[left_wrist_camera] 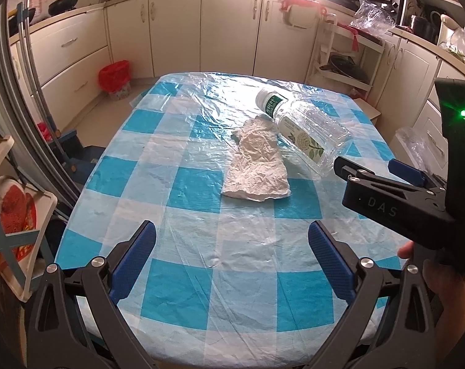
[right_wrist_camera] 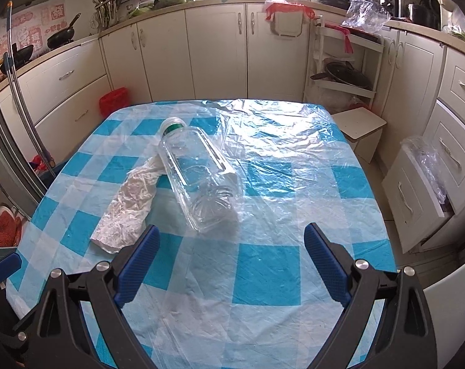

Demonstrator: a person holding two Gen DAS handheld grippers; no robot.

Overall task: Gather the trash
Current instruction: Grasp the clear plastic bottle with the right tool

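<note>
An empty clear plastic bottle point(left_wrist_camera: 306, 129) with a white cap and green label lies on its side on the blue-and-white checked table point(left_wrist_camera: 201, 276). Beside it, touching its left flank, lies a crumpled white paper towel point(left_wrist_camera: 257, 163). My left gripper point(left_wrist_camera: 232, 255) stands open over the near part of the table, short of the towel, nothing between its fingers. My right gripper point(right_wrist_camera: 232, 258) is open too, just short of the bottle point(right_wrist_camera: 198, 175), whose base points toward it; the paper towel point(right_wrist_camera: 127, 206) lies at its left. In the left wrist view the right gripper's fingers point(left_wrist_camera: 383, 181) show at the right, near the bottle's base.
A clear plastic sheet point(right_wrist_camera: 278, 153) covers the table point(right_wrist_camera: 263, 276). A red-lined bin point(left_wrist_camera: 115, 78) stands on the floor beyond the table's far left. A small stool point(right_wrist_camera: 360, 126), a drawer lined with a clear bag point(right_wrist_camera: 426, 166) and cabinets stand at the right.
</note>
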